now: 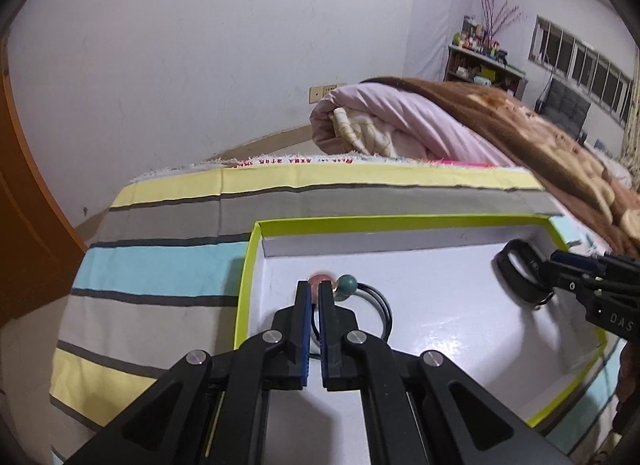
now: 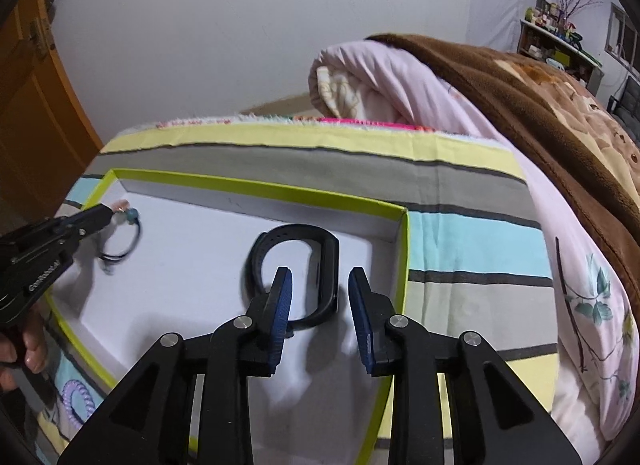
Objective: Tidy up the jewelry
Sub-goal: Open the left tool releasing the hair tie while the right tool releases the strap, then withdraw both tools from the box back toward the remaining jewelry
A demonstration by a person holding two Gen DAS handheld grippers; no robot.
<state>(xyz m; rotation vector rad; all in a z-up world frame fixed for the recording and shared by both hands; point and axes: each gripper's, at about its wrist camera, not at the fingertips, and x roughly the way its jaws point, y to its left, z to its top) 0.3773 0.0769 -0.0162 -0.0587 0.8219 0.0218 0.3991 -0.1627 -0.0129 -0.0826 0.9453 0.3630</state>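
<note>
The left gripper fills the foreground of its own view, its blue-padded jaws pressed almost together over a beaded cord bracelet. A pink bead and a teal bead sit right at the fingertips, and the thin black cord loops away to the right on the white floor of the box. Whether the pads actually pinch the cord cannot be told, since the fingers hide that spot.

In the right wrist view the right gripper hangs with its jaws spread apart. A black watch band stands on edge on the box floor between and just beyond the two pads, touching neither as far as shows. It sits near the box's far right corner, well apart from the bracelet at the left side.

The box is shallow, white inside with a lime-green rim, and rests on a striped cloth of yellow, grey and light blue bands. A lilac spiral hair tie lies on the cloth just outside the box's near left edge, close to the person's left hand. Behind are a rolled pink quilt and a brown blanket.
</note>
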